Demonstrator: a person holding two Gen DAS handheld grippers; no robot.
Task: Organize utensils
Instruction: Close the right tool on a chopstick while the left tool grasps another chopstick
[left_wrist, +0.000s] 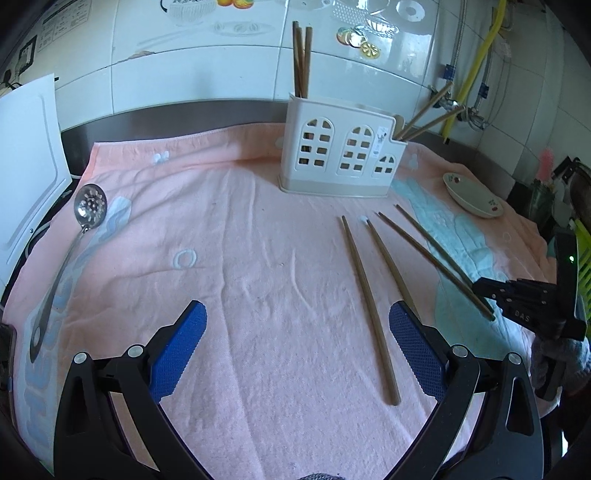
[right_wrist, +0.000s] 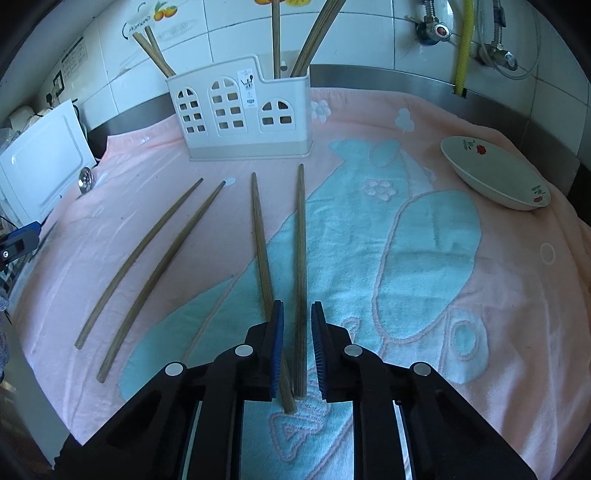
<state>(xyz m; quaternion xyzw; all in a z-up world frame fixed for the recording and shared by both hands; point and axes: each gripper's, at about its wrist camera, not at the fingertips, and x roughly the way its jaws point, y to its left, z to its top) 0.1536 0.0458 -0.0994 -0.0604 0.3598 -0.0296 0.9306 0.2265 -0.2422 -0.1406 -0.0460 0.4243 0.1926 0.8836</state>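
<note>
The right gripper (right_wrist: 297, 347) sits low over the pink and blue towel (right_wrist: 424, 258), its blue pads (right_wrist: 277, 347) narrowed around the near ends of two chopsticks (right_wrist: 301, 258) but with a visible gap on either side, so it is partly open and not yet clamped; the left of that pair runs under the left pad, the right one lies between the pads. Just left of this gripper two more chopsticks (right_wrist: 147, 258) lie side by side on the pink cloth, pointing away. The left gripper (left_wrist: 297, 350) hovers with its jaws spread wide and nothing between them; one chopstick (left_wrist: 369, 306) lies just inside its right pad (left_wrist: 413, 347). Far to its left a slotted metal spoon (left_wrist: 90, 206) rests on the towel near a white board (left_wrist: 29, 177). Ahead of both grippers stands the white utensil holder (right_wrist: 240, 110), with chopsticks (right_wrist: 275, 40) upright in its compartments. Forward and right of the right gripper, a flowered dish (right_wrist: 495, 173) sits on the towel
</note>
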